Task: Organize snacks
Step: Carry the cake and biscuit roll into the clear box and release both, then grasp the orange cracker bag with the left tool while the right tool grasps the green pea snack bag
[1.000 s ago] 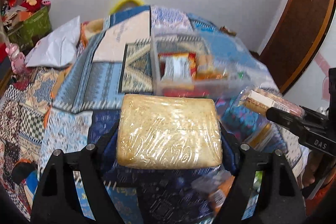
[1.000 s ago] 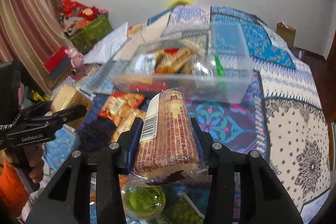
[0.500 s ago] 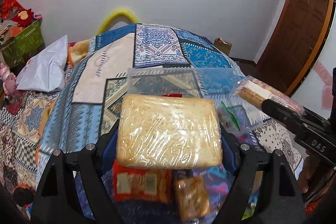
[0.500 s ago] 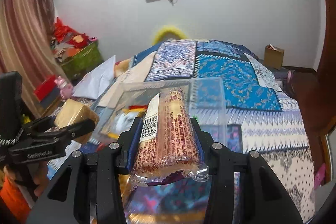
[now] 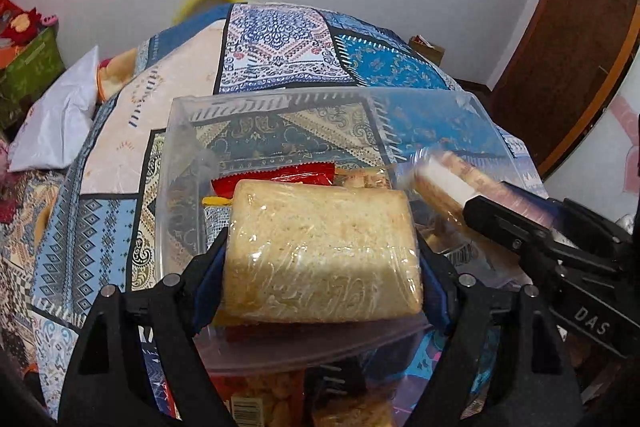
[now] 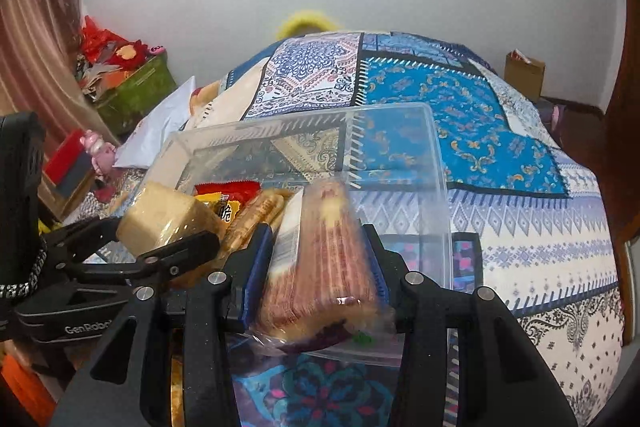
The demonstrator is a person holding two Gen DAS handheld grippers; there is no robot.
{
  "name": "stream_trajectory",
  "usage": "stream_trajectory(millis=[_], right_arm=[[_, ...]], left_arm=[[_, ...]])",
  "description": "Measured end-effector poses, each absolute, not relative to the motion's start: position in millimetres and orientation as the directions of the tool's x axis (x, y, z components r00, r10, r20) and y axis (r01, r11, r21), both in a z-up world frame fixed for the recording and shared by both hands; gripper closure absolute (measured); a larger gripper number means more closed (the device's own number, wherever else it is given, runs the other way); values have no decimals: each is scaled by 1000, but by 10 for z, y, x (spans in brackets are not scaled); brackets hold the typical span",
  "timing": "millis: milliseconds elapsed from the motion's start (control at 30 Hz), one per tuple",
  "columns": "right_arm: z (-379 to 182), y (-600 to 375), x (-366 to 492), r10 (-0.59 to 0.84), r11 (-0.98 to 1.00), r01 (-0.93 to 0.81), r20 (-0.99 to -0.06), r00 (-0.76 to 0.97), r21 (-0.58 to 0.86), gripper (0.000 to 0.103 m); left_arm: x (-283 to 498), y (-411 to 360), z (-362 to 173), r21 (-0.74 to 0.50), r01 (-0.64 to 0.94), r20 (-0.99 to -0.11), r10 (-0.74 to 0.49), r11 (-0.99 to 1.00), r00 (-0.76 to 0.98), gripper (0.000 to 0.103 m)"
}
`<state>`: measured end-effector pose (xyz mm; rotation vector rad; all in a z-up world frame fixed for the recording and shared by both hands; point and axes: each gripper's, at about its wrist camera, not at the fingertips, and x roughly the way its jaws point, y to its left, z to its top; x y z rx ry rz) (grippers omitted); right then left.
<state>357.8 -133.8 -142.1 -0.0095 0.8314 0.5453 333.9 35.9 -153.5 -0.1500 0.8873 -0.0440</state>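
Observation:
My left gripper (image 5: 320,259) is shut on a plastic-wrapped tan bread slab (image 5: 320,251), held over the near rim of a clear plastic bin (image 5: 188,131); gripper and slab also show in the right wrist view (image 6: 168,215). My right gripper (image 6: 316,259) is shut on a long wrapped biscuit pack (image 6: 320,259), tilted over the same bin (image 6: 436,163); the pack also shows in the left wrist view (image 5: 448,183). Inside the bin lie a red snack bag (image 5: 280,175) and other packets (image 6: 256,215).
The bin sits on a bed with a blue patterned quilt (image 6: 460,107). Loose snack packets (image 5: 256,403) lie below the left gripper. A white pillow (image 5: 56,123) and a green box (image 6: 132,91) are to the left. A wooden door (image 5: 560,47) stands to the right.
Both grippers moved forward and down with their loads, coming over the bin. The biscuit pack now tilts more to the left, and the two grippers are closer together.

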Motion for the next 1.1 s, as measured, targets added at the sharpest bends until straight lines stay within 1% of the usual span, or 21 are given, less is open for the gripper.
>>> stream_trajectory(millis=[33,100,133,267,433,633,733,867,967,1100], right_arm=[[-1404,-1342,3566,457,862,-467,-704,545,198,56],[-1329,-1394,3524,464,861,-464,-691,554,206,46],[-1278,-1433,3490,472,860,-464,-681,559,215,44],[-1119,-1563,3353,488,853,-471,-662,568,225,44],[-921,-1717,3041,488,854,-475,-645,588,213,42],[-845,-1849,2657,483,855,-479,-645,593,200,41],[-906,-1916,2445,470,858,-478,-660,586,187,41],[-1090,-2009,2239,469,859,-467,-688,554,209,41],[-1311,-2056,2111,456,864,-452,-725,517,220,41],[-1663,-2113,1962,415,875,-437,-789,453,210,41]], left_arm=[[3324,342,-1522,-141,-14,-770,-101,990,630,22],[3309,355,-1506,-140,-8,-774,-105,990,624,22],[3279,366,-1491,-147,-12,-778,-108,989,619,22],[3124,426,-1362,-151,-25,-760,-100,988,642,22],[2838,429,-1033,-93,-20,-709,-52,995,703,21],[2407,413,-853,-77,-10,-705,-47,997,707,20],[2177,374,-904,-73,-5,-718,-49,997,694,20],[1899,306,-1116,-72,8,-760,-60,997,647,19],[1731,240,-1304,-60,23,-788,-62,998,612,19],[1497,191,-1540,-74,37,-826,-82,997,557,19]])
